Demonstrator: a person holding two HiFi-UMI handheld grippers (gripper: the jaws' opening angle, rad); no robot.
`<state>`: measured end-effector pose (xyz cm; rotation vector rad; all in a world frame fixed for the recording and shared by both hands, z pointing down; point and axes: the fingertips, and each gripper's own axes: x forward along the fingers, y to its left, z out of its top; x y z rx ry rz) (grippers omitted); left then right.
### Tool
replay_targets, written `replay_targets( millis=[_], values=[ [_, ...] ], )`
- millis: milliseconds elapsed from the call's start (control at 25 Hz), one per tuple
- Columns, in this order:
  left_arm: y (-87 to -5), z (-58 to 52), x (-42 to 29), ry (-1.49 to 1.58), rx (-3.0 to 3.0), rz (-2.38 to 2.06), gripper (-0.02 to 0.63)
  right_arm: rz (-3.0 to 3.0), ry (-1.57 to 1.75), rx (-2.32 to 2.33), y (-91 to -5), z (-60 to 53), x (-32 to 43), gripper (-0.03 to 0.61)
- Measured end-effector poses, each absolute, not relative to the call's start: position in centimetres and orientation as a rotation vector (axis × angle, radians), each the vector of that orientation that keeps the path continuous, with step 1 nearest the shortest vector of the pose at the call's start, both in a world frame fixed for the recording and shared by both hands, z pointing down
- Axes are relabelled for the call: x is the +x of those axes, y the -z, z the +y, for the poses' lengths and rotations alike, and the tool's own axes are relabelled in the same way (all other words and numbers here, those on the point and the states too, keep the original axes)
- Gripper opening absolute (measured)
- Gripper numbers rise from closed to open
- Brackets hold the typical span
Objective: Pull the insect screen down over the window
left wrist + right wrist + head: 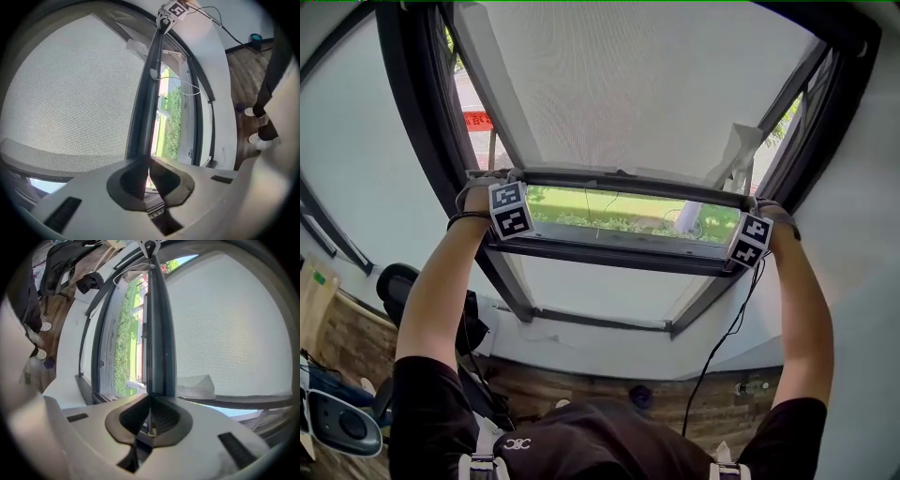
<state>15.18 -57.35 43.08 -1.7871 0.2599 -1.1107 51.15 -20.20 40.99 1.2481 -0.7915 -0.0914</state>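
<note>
The insect screen [628, 84] is a grey mesh that covers most of the window. Its dark bottom bar [609, 180] runs level, a narrow strip above the lower window frame [609, 251], with green lawn showing between them. My left gripper [499, 187] is shut on the bar's left end, my right gripper [752, 223] on its right end. In the left gripper view the bar [146, 108] runs away from the closed left gripper [149, 161] to the other gripper's marker cube [172, 8]. The right gripper view shows the bar [157, 333] pinched in the right gripper [151, 404].
A white folded piece [733, 150] hangs by the screen's right side. A black cable [722, 342] drops from the right gripper over the white wall below the sill. On the wooden floor at the left stands a dark chair [394, 281]. A thin cord [185, 86] loops in the gap.
</note>
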Motion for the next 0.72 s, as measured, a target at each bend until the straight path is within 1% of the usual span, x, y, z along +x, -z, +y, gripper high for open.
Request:
replay_targets(
  millis=[480, 720],
  values=[
    [-51.4, -56.6, 14.5, 1.256, -1.797, 0.14, 0.015, -0.863, -0.039, 1.181, -49.3, -19.5, 50.6, 0.023],
    [-54.2, -56.7, 14.5, 1.306, -1.808, 0.11, 0.015, -0.873, -0.068, 1.16, -52.0, -19.6, 50.7, 0.023]
  ],
)
